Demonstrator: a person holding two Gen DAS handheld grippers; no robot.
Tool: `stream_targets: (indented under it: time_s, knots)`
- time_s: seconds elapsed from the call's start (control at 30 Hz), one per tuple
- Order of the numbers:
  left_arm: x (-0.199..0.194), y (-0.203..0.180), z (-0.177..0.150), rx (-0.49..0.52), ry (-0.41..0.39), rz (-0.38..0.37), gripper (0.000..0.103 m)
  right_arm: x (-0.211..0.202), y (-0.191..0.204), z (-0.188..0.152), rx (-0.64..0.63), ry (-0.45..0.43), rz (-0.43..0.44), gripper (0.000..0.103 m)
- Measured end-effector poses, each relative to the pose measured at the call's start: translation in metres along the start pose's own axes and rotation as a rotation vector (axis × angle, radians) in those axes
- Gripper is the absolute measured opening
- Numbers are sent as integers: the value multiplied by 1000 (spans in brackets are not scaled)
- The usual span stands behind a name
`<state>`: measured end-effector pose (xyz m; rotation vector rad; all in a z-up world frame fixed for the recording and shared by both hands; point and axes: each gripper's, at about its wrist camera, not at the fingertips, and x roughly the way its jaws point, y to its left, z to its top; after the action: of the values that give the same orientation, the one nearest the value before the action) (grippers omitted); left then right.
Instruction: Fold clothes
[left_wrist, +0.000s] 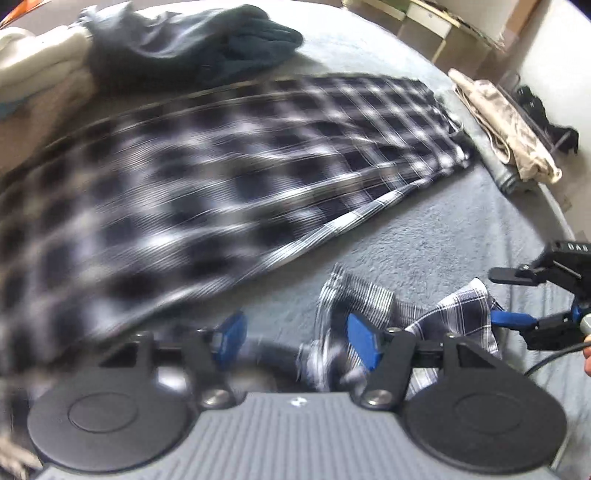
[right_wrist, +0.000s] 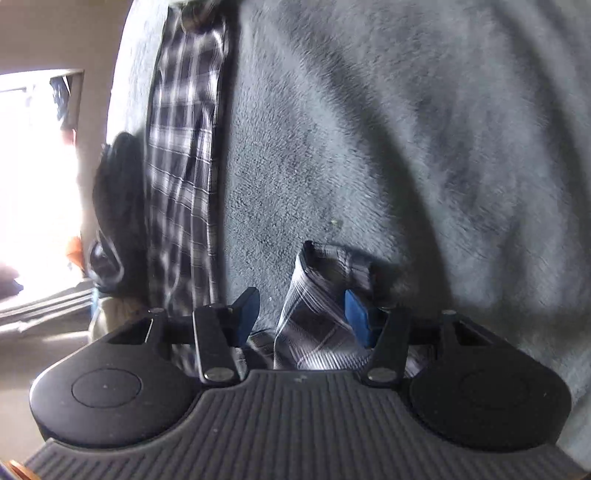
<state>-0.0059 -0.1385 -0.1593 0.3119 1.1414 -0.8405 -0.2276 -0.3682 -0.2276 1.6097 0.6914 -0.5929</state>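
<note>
A navy-and-white plaid shirt (left_wrist: 236, 173) lies spread across the grey blanket (left_wrist: 424, 236), blurred by motion. A bunched end of it (left_wrist: 373, 306) reaches toward me. My left gripper (left_wrist: 295, 341) is open, and that plaid cloth sits between its blue pads (left_wrist: 364, 341), against the right one. The right gripper (left_wrist: 509, 297) shows at the right edge, jaws apart, with a plaid corner (left_wrist: 465, 314) at its lower finger. In the right wrist view the right gripper (right_wrist: 301, 315) is open, a folded plaid corner (right_wrist: 317, 295) lying between its fingers near the right pad (right_wrist: 356, 319). A plaid strip (right_wrist: 184, 166) runs along the left.
Dark blue garments (left_wrist: 192, 48) and cream ones (left_wrist: 37, 62) are piled at the far left of the bed. A beige patterned cloth (left_wrist: 506, 125) hangs at the bed's right edge, with furniture (left_wrist: 436, 22) beyond. A dark object (right_wrist: 118, 206) sits beside the plaid strip, next to a bright window (right_wrist: 37, 177).
</note>
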Motion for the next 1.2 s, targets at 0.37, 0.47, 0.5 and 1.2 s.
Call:
stream_targets:
  time_s: [0.37, 0.47, 0.5, 1.2]
  knots:
    - [49, -30, 10, 104, 108, 42, 41, 39, 18, 4, -85, -11, -58, 38]
    - [52, -42, 6, 150, 88, 74, 36, 32, 9, 2, -87, -23, -42, 7]
    - [51, -45, 5, 153, 86, 76, 25, 23, 6, -1, -89, -39, -11, 5]
    - [37, -170, 22, 190, -5, -32, 62, -173, -169, -53, -64, -333, -81, 18]
